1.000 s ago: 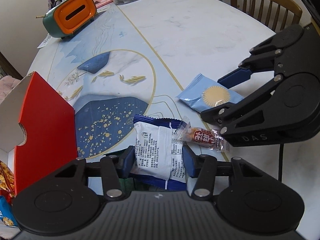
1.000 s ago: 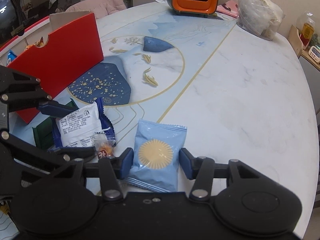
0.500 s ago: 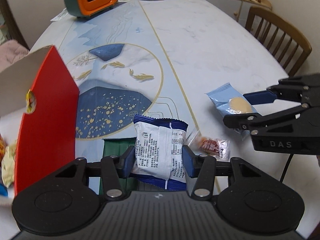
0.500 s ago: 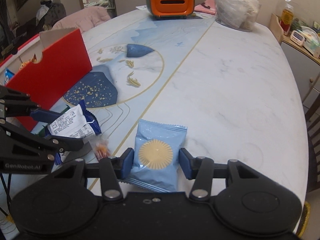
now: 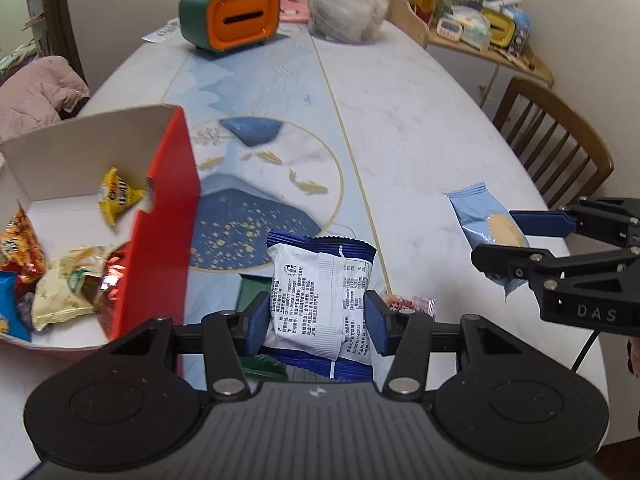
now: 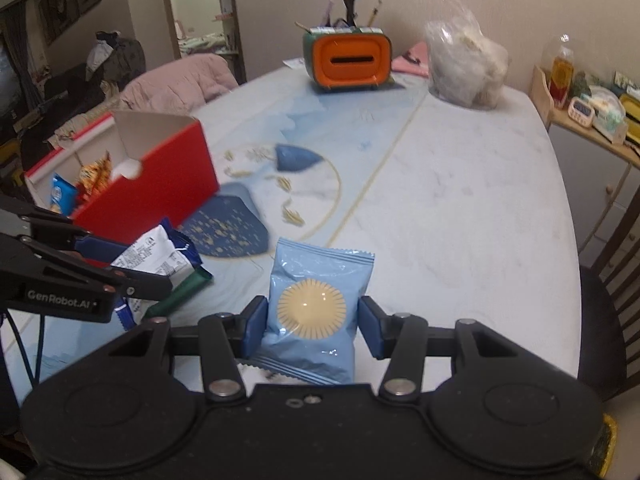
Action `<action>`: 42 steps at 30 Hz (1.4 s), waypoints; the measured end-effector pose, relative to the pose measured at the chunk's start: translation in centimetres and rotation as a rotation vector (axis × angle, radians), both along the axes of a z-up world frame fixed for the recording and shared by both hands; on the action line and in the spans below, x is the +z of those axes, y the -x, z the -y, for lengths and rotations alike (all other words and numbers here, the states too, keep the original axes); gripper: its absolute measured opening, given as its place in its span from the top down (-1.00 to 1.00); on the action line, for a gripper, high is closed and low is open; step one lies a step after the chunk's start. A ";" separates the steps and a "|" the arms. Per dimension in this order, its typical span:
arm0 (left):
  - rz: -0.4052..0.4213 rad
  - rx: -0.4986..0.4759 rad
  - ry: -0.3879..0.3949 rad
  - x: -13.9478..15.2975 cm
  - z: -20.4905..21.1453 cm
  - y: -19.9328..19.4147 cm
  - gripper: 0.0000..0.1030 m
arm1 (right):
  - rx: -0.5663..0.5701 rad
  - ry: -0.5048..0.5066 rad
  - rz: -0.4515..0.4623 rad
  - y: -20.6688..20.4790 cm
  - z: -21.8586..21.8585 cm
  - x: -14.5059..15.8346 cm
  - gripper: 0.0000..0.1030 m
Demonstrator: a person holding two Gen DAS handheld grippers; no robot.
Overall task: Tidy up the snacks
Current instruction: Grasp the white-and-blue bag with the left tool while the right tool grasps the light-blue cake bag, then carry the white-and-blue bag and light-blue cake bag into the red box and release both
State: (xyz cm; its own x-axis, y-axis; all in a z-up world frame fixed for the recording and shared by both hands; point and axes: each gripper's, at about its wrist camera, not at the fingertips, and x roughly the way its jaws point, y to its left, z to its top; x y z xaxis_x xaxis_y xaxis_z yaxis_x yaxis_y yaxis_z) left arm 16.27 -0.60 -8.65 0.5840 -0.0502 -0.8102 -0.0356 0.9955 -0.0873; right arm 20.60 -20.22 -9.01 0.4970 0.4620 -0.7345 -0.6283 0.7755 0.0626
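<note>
My left gripper (image 5: 316,322) is shut on a white and dark blue snack packet (image 5: 320,296), lifted off the table. My right gripper (image 6: 310,326) is shut on a light blue packet with a cream sun disc (image 6: 314,312), also raised; that packet (image 5: 486,226) shows at the right of the left wrist view. The red box (image 5: 168,216) stands open to the left, with several snack packs inside. A dark green packet (image 5: 250,292) and a small red candy wrapper (image 5: 408,304) lie on the table below my left gripper.
An orange and green tissue holder (image 5: 234,20) and a clear plastic bag (image 5: 346,10) stand at the table's far end. A wooden chair (image 5: 556,140) is at the right edge. A side shelf with clutter (image 5: 480,24) stands beyond, a pink jacket (image 5: 36,92) at left.
Both grippers have risen off the table with their packets. The red box's inside has come into view. The green packet and candy wrapper stayed on the table.
</note>
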 end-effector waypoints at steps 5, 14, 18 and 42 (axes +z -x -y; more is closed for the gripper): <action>0.053 0.020 0.017 2.1 -1.5 1.1 0.04 | 0.023 -0.027 0.040 1.2 -1.5 2.3 0.05; 0.113 0.078 0.017 4.8 -5.8 2.7 0.04 | 0.086 -0.073 0.070 2.4 -6.2 5.2 0.05; 0.130 0.100 0.006 5.7 -8.4 3.4 0.04 | 0.112 -0.083 0.082 2.8 -9.0 5.9 0.05; 0.127 0.168 -0.053 5.4 -23.5 4.4 0.04 | 0.146 -0.078 0.014 2.3 -25.5 4.2 0.05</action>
